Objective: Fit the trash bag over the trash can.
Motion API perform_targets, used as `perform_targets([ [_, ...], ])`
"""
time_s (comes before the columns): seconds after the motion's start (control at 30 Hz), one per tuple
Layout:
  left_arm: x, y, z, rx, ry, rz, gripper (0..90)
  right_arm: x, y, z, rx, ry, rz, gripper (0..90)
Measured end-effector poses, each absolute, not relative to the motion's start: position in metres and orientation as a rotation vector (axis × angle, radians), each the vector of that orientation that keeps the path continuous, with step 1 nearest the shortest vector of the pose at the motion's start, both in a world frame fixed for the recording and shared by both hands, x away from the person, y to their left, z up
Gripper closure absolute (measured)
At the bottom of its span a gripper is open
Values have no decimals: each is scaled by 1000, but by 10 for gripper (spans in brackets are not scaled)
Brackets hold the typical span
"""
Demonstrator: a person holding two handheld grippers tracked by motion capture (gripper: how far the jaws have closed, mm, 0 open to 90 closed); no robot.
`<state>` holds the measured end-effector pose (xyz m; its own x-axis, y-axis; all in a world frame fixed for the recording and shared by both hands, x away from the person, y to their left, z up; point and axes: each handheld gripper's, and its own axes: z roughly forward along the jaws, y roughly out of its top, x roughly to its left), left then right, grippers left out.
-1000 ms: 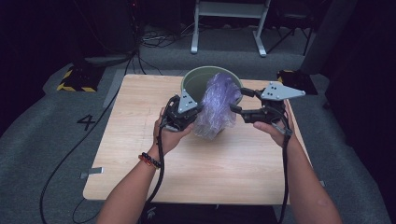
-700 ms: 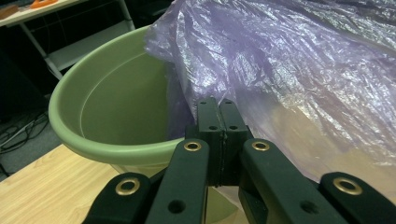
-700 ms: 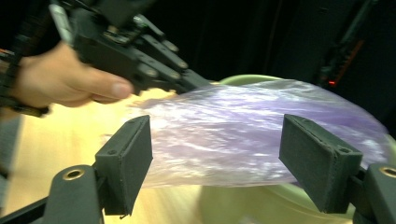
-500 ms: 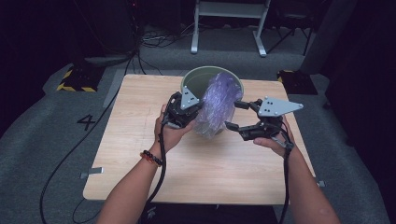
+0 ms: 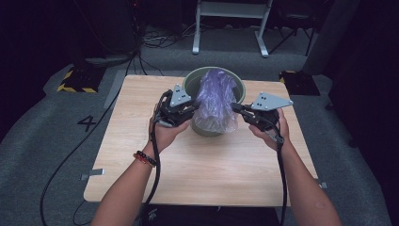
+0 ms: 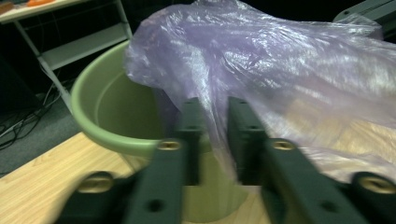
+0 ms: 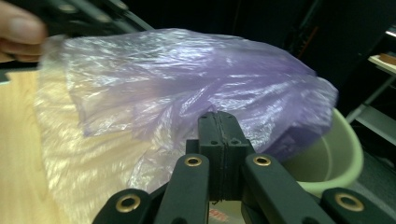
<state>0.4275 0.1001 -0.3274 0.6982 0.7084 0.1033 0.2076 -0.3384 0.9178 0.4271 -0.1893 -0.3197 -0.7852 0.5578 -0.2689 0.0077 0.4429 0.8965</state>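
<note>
Green plastic bin (image 5: 203,123) standing toward the far middle of the wooden table (image 5: 216,174), draped with a thin, translucent purple bag (image 5: 215,99) that billows up above the rim and hangs down the near wall. Left gripper (image 5: 184,113) held at the bin's left side, just beside the bag; in the left gripper view, jaws having just been opening, now a narrow gap apart, with a fold of the purple bag (image 6: 280,74) trailing down between them and the green rim (image 6: 105,135) just behind. Hard to say through the blur whether the pads press that film, though seemingly loose around it. Right gripper (image 5: 240,109) at the bin's right side, tips at the bag's edge; in the right gripper view, jaws having just been closing, now pressed flat together, with crinkled film (image 7: 187,88) lying right at and behind the tips, apparently pinched there. Bin's rim (image 7: 343,154) visible beyond on the right of that view, a hand (image 7: 18,35) in the upper left corner.
</note>
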Motion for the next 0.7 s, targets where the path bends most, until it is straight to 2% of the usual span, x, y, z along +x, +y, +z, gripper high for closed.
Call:
perform_targets([
  [0.07,426,105,-327,1870,711,595,649,431,-190,-320,492,2148,1325,900],
  [0.23,417,116,-325,1819,670,558,340,438,-190,-321,542,2128,1316,900],
  [0.4,401,116,-327,1821,595,525,187,444,-191,-322,589,2104,1309,900],
  [0.5,394,108,-330,1845,571,530,158,447,-190,-322,620,2091,1305,900],
  [0.7,383,82,-332,1873,511,542,162,451,-185,-322,645,2079,1295,900],
])
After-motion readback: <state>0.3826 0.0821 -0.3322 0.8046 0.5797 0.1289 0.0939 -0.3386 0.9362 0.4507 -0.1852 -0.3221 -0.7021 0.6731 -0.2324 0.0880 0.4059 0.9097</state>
